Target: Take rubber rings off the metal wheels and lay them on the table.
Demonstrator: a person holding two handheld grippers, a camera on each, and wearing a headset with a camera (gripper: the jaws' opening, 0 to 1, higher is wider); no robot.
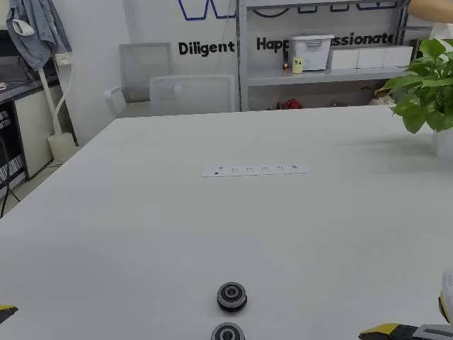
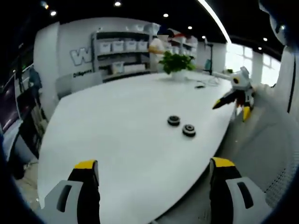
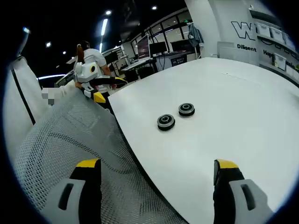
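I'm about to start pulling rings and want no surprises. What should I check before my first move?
1. Left gripper open, empty: ok.
2. Right gripper open, empty: ok.
3. Near wheel and far wheel lie flat, apart, by the front edge of the table: ok.
4. Rubber rings seem on, dark bands circling both wheels: ok.
5. Bare table beside the wheels for laying rings: ok.

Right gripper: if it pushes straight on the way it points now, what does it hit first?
Likely the table, near its edge and just left of the nearer wheel in the right gripper view. Depth is unclear, so the right gripper could clip that wheel.
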